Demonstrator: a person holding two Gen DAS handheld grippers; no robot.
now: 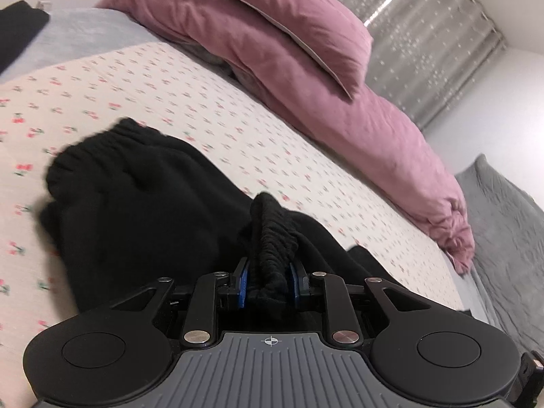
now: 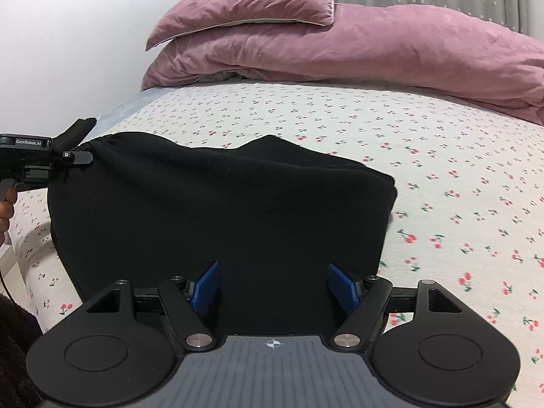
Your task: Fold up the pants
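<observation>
Two grippers: I have one clamped and one empty.
Left gripper (image 1: pixel 268 284): I see its blue pads pressed together on a bunched stretch of the elastic waistband (image 1: pixel 272 238), which stands up between them.
Right gripper (image 2: pixel 273 287): my fingers stand wide apart with nothing between them, poised over the near edge of the cloth.
Pants (image 2: pixel 217 210): black, lying on the bed as a thick folded block; the left gripper holds one corner up off the sheet at the far left in the right wrist view.
Bedsheet (image 2: pixel 442 176): white with a cherry print, bare around the pants on the right.
Beyond: a mauve duvet (image 2: pixel 374 54) and pillow (image 2: pixel 258 0) are heaped well apart from the pants, near the wall.
Risk, slip: I judge the grip is only on gathered elastic, so a quick pull could let it spring out.
Risk, unfolding: with only one corner held, lifting may drag the layers apart and spoil the fold.
Risk, right side: closing too shallow could catch only the top layer.
</observation>
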